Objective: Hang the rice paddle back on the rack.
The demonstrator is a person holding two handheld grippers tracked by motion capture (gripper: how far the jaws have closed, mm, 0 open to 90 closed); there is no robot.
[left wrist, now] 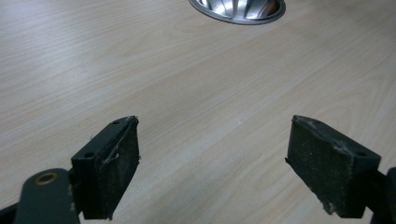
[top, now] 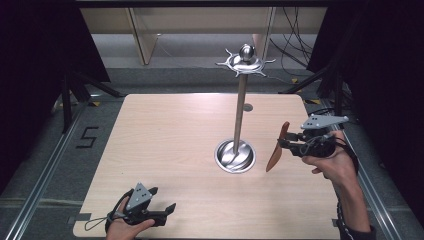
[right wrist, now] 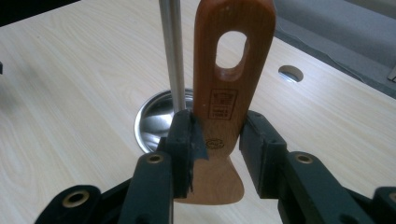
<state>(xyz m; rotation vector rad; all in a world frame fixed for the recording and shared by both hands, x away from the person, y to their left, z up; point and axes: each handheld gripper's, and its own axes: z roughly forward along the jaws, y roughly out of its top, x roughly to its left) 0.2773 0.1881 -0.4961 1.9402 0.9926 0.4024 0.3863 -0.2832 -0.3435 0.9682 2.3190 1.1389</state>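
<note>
Wooden table (top: 165,150): right gripper (top: 286,142) pinches the spatula (top: 277,148) upright (hole end up), just right of the hook stand (top: 240,107); left gripper (top: 162,207) spread wide.

Both grippers are black, each topped by a grey three-cornered plate with small holes. The left gripper (top: 162,210) trails a thin black cable that loops out behind its body, beside the hand (top: 125,227). Its own view shows two blocky black jaws with worn, scuffed pads (left wrist: 119,172) and a brass-ringed screw hole below the left one. The right gripper (top: 286,142) has the same brass-ringed holes on its black jaw arms, and a dark strap circles the wrist behind the right hand (top: 335,165).
</note>
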